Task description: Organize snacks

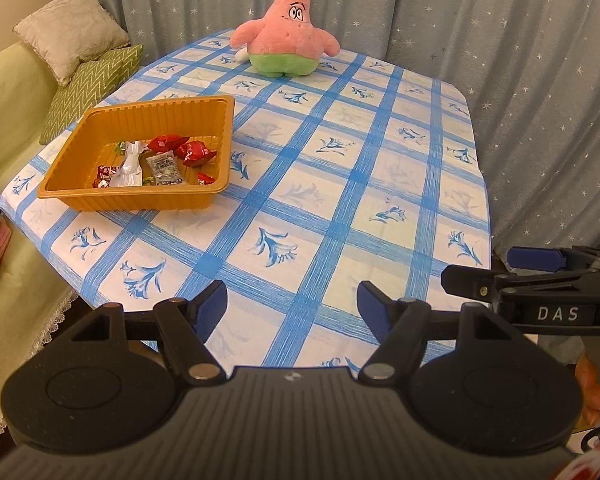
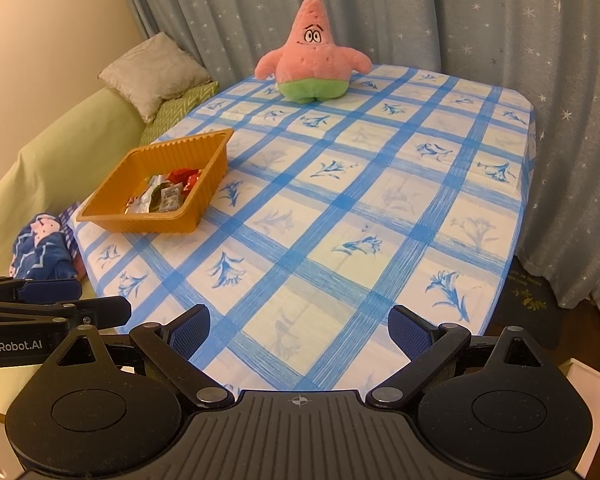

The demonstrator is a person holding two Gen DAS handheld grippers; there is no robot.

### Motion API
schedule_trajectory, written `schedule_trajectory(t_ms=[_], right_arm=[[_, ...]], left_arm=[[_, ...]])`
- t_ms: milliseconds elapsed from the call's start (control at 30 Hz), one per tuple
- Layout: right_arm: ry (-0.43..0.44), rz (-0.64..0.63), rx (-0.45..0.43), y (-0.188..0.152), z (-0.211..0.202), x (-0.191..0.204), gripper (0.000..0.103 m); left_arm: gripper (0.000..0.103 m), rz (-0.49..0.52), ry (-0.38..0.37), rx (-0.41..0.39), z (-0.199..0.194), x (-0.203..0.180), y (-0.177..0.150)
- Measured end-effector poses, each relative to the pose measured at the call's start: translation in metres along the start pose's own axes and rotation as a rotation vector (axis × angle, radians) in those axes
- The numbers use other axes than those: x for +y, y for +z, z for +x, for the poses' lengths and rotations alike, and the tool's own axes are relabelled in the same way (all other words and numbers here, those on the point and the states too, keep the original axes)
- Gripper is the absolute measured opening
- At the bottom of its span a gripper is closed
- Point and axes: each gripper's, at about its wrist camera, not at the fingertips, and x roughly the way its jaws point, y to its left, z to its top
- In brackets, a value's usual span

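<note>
An orange plastic tray (image 1: 100, 196) stands on the left side of the table and also shows in the right wrist view (image 2: 204, 172). Several wrapped snacks (image 1: 160, 160) lie inside it: red candies, a silver wrapper and a small grey packet; they also show in the right wrist view (image 2: 168, 192). My left gripper (image 1: 292, 304) is open and empty, held near the table's front edge, well away from the tray. My right gripper (image 2: 300, 330) is open and empty at the same edge. It also shows from the side in the left wrist view (image 1: 540, 268).
A pink star plush toy (image 1: 286, 36) sits at the table's far end, also in the right wrist view (image 2: 314, 60). The table has a blue checked cloth (image 1: 340, 168). A green-covered sofa (image 1: 4, 112) with cushions (image 1: 70, 28) lies left. Starry curtains (image 1: 500, 40) hang behind.
</note>
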Motion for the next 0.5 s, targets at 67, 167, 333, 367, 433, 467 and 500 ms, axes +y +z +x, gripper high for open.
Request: schedule_trajectory(t_ms=[67,167,333,367,433,467,500], right_arm=[[0.000,-0.001,-0.001,0.0003,0.0003,-0.0001,0.095],[0.000,-0.001,0.000,0.0001,0.0009,-0.0003,0.095],[0.001,0.000,0.000,0.0006,0.0008,-0.0007,0.095],[0.001,-0.001,0.000,0.0018,0.0013,-0.0001,0.095],[0.001,-0.001,0.000,0.0025,0.0011,-0.0003,0.095],[0.001,-0.001,0.000,0.0019,0.0016,-0.0003,0.095],[0.001,-0.001,0.000,0.0026,0.0014,-0.0003,0.095]], left_arm=[[0.070,0.000,0.000,0.000,0.0001,-0.0004,0.0002],[0.070,0.000,-0.001,0.000,0.0005,-0.0004,0.0007],[0.070,0.000,0.000,0.000,0.0010,-0.0003,0.0012],[0.070,0.000,0.000,0.000,0.0015,0.0005,0.0016],[0.070,0.000,0.001,0.000,0.0012,-0.0002,0.0014],[0.070,0.000,0.000,0.000,0.0013,-0.0001,0.0015],[0.070,0.000,0.000,0.000,0.0015,0.0004,0.0018]])
